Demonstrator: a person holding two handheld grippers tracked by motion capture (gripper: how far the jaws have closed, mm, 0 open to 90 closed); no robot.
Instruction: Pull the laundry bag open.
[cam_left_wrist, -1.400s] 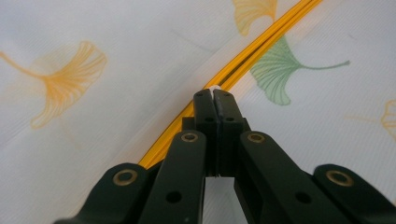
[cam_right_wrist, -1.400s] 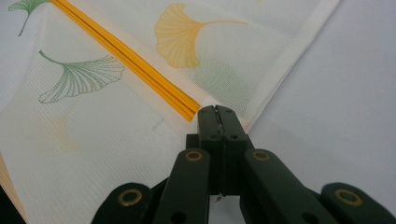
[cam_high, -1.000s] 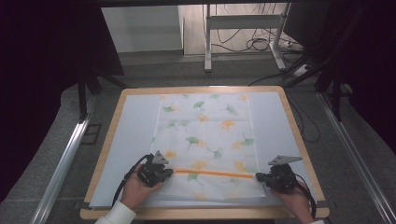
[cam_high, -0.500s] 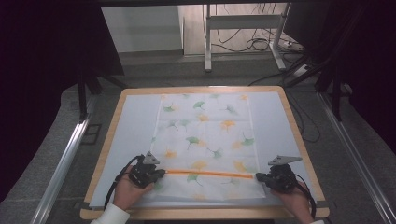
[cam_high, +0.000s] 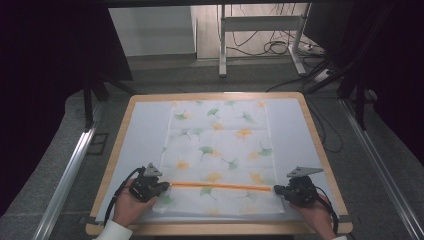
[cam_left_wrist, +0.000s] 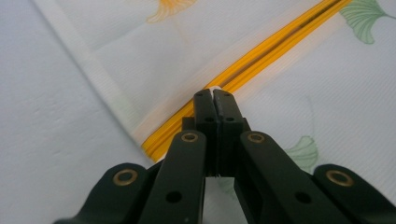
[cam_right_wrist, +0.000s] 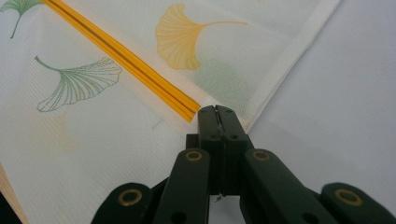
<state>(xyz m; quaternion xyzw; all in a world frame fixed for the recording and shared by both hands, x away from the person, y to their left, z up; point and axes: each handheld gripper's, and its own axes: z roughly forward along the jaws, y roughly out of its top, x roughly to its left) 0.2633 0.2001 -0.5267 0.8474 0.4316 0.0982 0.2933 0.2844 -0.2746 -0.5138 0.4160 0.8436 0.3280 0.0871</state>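
White mesh zip bag (cam_high: 220, 155) printed with ginkgo leaves lies flat mid-surface (cam_high: 145, 130), unmoved. Its orange zipper (cam_high: 220, 186) now reaches further left, since the left gripper (cam_high: 161, 187), pressed together on the slider, has shifted leftward; the right gripper (cam_high: 278, 190) stays pinching the zipper's other end.

Your left gripper (cam_high: 161, 187) and right gripper (cam_high: 278, 190) are black, each topped by a grey three-cornered plate. Brass-ringed screw holes dot the linkages. White cuffs show at your wrists.

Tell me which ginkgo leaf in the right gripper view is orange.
The big fan-shaped orange leaf on the far side of the orange zipper; the other leaves are green outlines, on the zipper's near side.
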